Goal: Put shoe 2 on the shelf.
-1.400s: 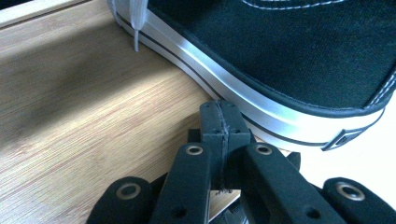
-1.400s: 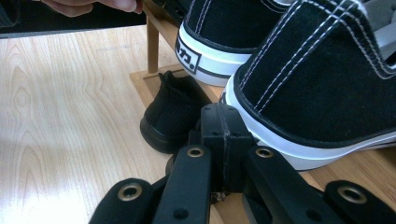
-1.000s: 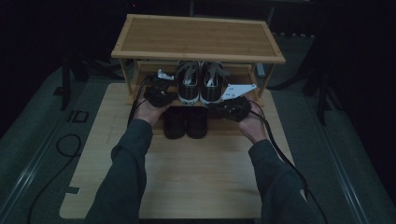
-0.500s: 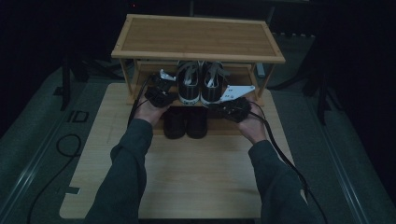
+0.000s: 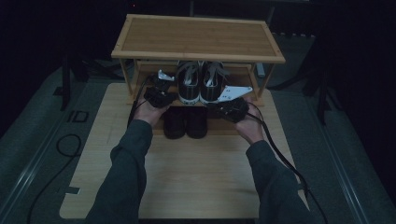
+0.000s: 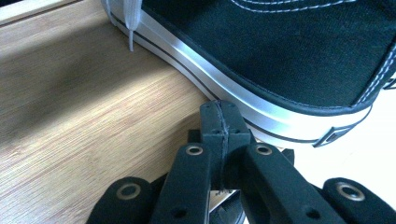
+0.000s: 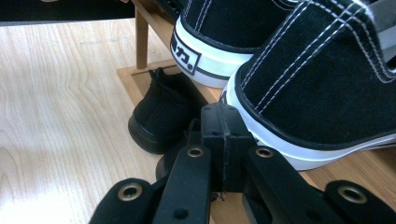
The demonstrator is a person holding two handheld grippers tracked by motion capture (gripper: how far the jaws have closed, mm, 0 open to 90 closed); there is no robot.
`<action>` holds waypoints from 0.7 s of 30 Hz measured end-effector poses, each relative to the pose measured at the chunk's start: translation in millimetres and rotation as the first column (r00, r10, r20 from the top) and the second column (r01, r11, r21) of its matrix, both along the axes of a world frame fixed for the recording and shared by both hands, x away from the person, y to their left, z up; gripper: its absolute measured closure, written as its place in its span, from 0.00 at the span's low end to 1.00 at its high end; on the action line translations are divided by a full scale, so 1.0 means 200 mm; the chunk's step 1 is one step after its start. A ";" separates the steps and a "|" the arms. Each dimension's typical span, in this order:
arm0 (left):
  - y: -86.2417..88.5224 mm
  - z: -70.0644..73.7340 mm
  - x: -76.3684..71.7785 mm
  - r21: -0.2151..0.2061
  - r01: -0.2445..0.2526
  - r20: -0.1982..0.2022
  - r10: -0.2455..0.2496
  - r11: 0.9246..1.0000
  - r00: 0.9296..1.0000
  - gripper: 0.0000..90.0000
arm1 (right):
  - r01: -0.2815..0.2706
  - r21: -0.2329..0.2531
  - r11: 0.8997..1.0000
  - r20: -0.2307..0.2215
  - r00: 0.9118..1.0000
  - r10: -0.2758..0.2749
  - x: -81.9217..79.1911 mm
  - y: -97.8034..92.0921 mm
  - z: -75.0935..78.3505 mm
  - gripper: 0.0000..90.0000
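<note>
I have both grippers at the black canvas sneakers with white rubber soles [image 5: 201, 83].
Left gripper [image 6: 219, 122] and right gripper [image 7: 223, 125] clenched, empty; canvas looks soft, so I'd grasp the stiffer heel rim.

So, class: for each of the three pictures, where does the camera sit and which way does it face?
High view: above the table, facing forward and down at the shoe rack; both forearms and hands show.
Left gripper view: on the left gripper, jaws shut, against the left sneaker.
Right gripper view: on the right gripper, jaws shut, beside the right sneaker.
Shared: the sneakers.
</note>
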State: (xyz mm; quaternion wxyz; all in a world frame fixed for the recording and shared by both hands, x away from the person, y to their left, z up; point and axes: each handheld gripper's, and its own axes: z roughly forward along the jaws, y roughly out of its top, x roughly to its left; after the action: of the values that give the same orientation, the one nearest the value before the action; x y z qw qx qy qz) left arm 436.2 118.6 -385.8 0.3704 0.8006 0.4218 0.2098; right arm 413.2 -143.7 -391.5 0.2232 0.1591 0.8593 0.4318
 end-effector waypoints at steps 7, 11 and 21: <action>0.00 -0.01 0.00 0.007 -0.006 0.019 0.005 1.000 1.000 1.00 | -0.047 0.034 0.998 -0.018 0.999 0.048 -0.02 -0.06 0.00 1.00; -0.01 0.00 -0.01 0.020 -0.007 0.028 0.007 1.000 1.000 1.00 | -0.050 0.037 0.998 -0.025 0.998 0.051 -0.03 -0.10 0.00 1.00; 0.01 0.01 -0.01 0.021 -0.022 0.047 0.021 1.000 0.999 1.00 | -0.050 0.021 0.999 -0.059 0.997 0.051 -0.03 -0.14 -0.05 0.99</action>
State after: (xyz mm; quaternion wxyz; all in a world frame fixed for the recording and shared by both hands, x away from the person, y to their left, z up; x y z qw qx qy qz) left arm 434.0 121.3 -383.2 0.3694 0.7948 0.4192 0.2369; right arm 406.4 -172.2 -400.8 0.1850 0.1523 0.8651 0.4406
